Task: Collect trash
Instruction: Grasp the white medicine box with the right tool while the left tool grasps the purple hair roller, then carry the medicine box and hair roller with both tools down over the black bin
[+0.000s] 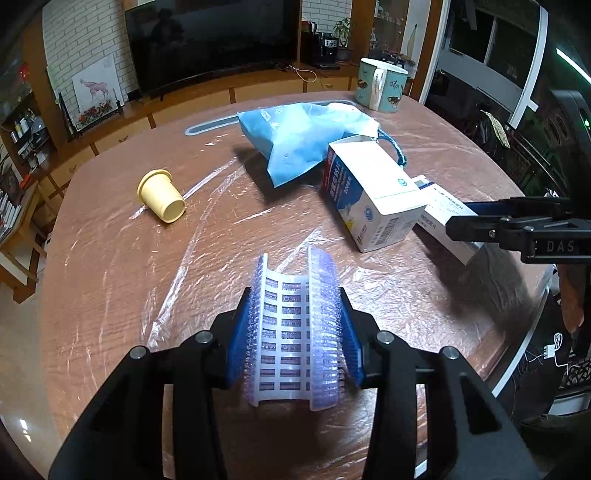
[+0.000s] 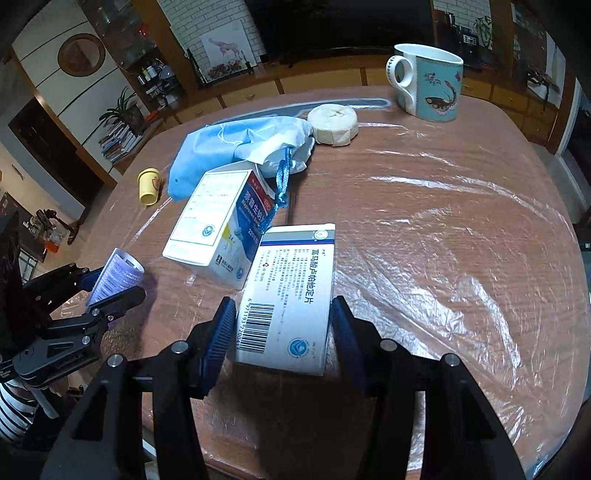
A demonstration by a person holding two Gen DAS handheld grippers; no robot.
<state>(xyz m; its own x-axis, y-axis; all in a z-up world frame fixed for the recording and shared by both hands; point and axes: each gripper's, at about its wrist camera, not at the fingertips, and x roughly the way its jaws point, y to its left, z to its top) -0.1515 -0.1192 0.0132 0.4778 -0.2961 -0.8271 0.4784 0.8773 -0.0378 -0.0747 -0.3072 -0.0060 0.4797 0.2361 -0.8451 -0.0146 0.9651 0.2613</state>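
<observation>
The left tongs [image 1: 295,328] are clamped on a curled, ribbed translucent blister sheet [image 1: 293,325] held over the counter [image 1: 110,302]; the right tongs [image 2: 282,332] grasp a flat white carton [image 2: 291,295] with a barcode. On the counter's wrinkled clear film over wood-grain brown lie a bigger box [image 1: 373,195], a limp blue bag [image 1: 299,140], a tipped yellow cup [image 1: 162,195] and an upright glazed mug [image 2: 428,81]. Behind stand a dark TV [image 1: 210,40] and white brick wall [image 1: 85,33].
</observation>
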